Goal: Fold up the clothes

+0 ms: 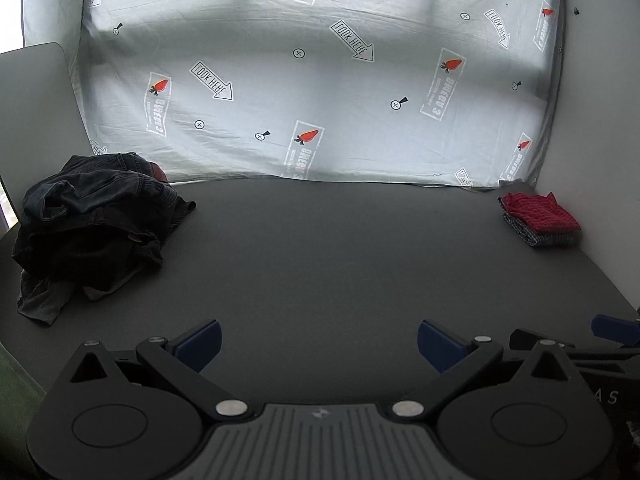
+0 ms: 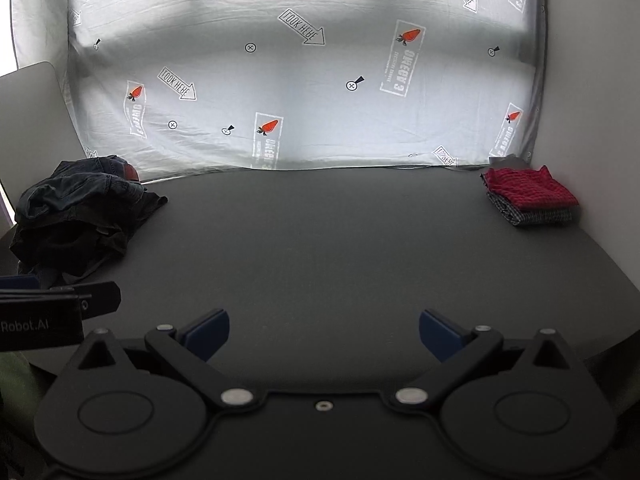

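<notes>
My left gripper (image 1: 318, 344) hovers low over the near edge of the dark grey worktop (image 1: 320, 256), blue pads (image 1: 200, 342) spread wide, nothing btwn them. My right gripper (image 2: 324, 334) sits just beside it at the same near edge, pads also spread wide & empty. Each gripper shows at the edge of the other's view.

Clothes to fold: a crumpled heap of dark denim & black garments (image 1: 92, 224) at the far left corner of the worktop, w/ a bit of reddish-brown showing at its back. Heap is loose, unfolded, one grey piece trailing toward the near left edge.

At the far right corner, close to the white side wall, a small neat stack of folded clothes (image 2: 530, 196): red checked piece on top, grey-checked piece under it, touching.

Middle of the worktop is bare btwn the two lots, which lie well apart.

Behind the far edge hangs a pale backlit sheet (image 1: 320, 80) printed w/ "LOOK HERE" arrows, red carrots & small crossed circles. A flat grey panel (image 1: 34, 120) stands at the left edge behind the heap
</notes>
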{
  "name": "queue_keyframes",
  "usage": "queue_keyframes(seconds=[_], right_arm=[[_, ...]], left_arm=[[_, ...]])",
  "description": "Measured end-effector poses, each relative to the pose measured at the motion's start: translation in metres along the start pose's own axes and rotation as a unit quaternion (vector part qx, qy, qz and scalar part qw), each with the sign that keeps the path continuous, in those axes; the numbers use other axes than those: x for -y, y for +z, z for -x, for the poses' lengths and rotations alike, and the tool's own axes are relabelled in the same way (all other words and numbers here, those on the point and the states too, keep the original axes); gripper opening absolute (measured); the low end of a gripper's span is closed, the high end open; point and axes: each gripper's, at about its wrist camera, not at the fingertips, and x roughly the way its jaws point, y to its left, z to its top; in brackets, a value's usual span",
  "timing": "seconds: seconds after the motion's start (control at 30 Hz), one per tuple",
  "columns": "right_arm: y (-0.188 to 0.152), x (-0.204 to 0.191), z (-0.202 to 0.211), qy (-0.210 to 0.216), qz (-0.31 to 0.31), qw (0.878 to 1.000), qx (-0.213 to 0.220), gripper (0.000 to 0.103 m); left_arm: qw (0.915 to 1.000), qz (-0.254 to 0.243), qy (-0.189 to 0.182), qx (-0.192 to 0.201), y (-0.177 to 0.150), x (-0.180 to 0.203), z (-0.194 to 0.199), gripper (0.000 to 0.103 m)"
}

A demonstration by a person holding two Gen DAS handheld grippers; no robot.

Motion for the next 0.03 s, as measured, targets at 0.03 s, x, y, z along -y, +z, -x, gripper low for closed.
queue_keyframes(seconds=[0.03], right_arm=[[-0.0014,0.0001,0.0015,-0.001,-0.001,1.000,0.000,0.102]], left_arm=[[1.0000,-0.002,0.000,0.002,-0.0006,0.0004,0.0019,0.103]])
